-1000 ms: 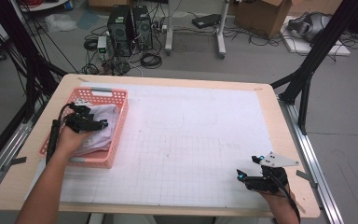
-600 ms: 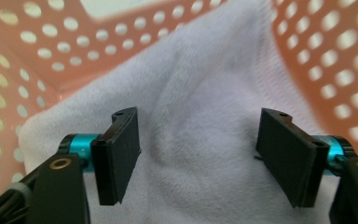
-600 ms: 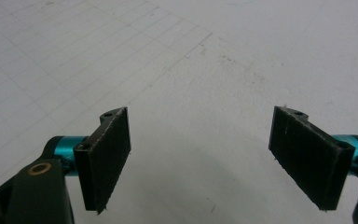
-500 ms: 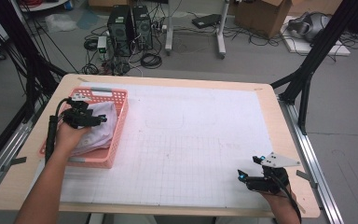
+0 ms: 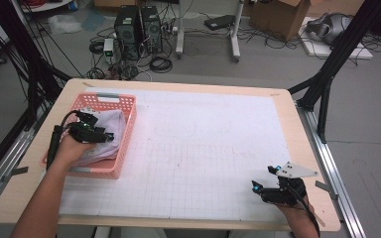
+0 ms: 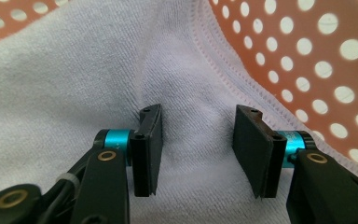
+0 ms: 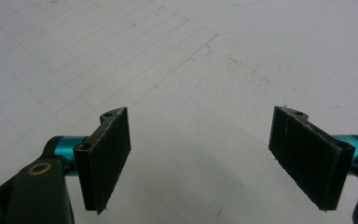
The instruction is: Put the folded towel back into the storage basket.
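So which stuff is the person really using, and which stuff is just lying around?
Being used:
- towel, pale, in the basket
- left gripper, jaws just closing around a fold of towel
- pink basket

Just lying about:
- right gripper, open over the white mat
- computers, cables, and cardboard box on the floor

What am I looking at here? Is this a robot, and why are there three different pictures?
No robot arm: a person holds a hand tool with two fingers in each hand. The high view looks down on the table from above. The other two come from cameras riding on each tool, looking along its black fingers.

The left gripper is down in the pink basket, on a pale cloth. Its fingers have just been closing, with a fold of cloth between them, but they do not clearly pinch it yet.

The right gripper waits over the white gridded mat, fingers wide apart, holding nothing.
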